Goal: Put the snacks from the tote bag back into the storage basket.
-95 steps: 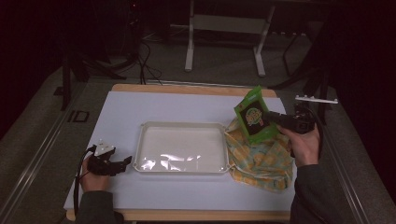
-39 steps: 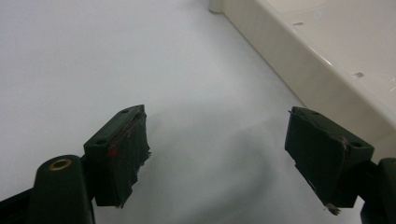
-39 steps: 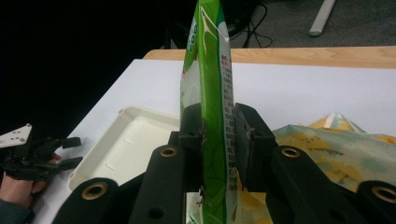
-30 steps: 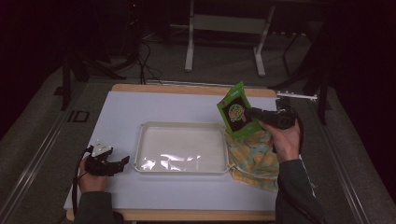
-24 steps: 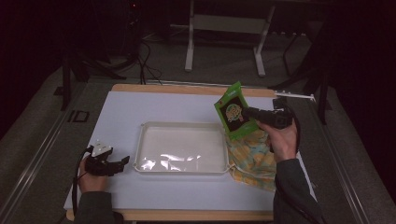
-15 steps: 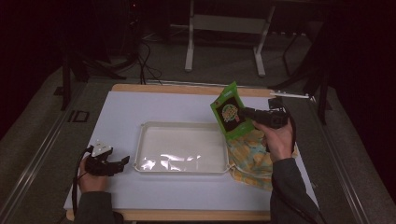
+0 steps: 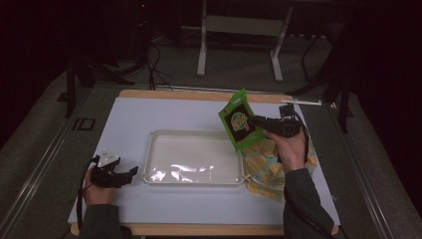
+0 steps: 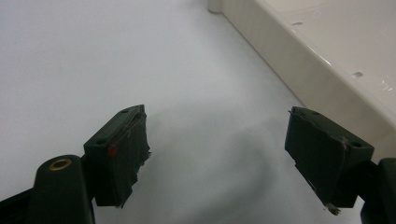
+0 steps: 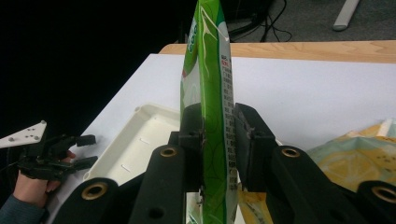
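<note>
A green snack pouch [image 7: 239, 121] hangs in the air over the right end of the white tray [image 7: 157, 138], tilted, with my right gripper [image 7: 255, 121] shut on its edge. The right gripper view looks along the pouch [image 9: 212, 93] edge-on, pinched between the two black jaws of that gripper [image 9: 217, 140]. My left gripper [image 7: 130, 172] rests on the white table sheet just left of the tray's front corner. In its own view the left gripper [image 8: 217, 154] stands open over bare sheet, beside the tray wall [image 8: 299, 70].
A yellow patterned bag [image 7: 268, 169] lies on the table right of the tray, under my right hand. The table's wooden far edge [image 7: 169, 93] and dark floor with cables and a stand lie beyond. The left gripper [image 9: 77, 150] appears far off in the right gripper view.
My right gripper has carried the green pouch leftward from above the yellow bag toward the tray's right end. The left gripper has stayed where it was.
</note>
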A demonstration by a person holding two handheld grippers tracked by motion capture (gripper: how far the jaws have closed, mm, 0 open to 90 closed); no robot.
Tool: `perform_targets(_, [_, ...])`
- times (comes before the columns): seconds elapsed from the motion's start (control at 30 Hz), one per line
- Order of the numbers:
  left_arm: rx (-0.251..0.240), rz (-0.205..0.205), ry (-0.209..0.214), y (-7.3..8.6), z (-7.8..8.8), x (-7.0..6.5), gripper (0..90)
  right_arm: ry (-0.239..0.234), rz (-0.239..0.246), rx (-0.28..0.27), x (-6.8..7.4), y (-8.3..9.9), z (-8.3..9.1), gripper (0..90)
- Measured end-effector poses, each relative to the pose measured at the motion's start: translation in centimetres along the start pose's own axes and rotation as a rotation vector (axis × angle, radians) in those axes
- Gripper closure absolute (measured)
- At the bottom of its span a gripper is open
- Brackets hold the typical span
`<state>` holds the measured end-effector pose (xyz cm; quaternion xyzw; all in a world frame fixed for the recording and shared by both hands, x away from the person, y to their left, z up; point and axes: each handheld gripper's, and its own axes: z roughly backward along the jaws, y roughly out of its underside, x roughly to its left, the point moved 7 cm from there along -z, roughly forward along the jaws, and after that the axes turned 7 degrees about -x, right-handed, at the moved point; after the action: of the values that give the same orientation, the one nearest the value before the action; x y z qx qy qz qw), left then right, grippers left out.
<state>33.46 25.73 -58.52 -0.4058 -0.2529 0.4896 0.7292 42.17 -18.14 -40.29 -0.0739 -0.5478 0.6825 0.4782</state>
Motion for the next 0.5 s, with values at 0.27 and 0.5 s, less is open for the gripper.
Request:
perform_targets(0.27, [0.001, -0.001, 0.001, 0.0, 0.0, 0.0, 21.7, -0.011, -0.001, 0.003, 0.5, 0.0, -0.7, 74.1])
perform_targets(0.5, [0.001, -0.001, 0.001, 0.0, 0.0, 0.0, 21.7, -0.018, -0.001, 0.009, 0.9, 0.2, -1.3, 74.1])
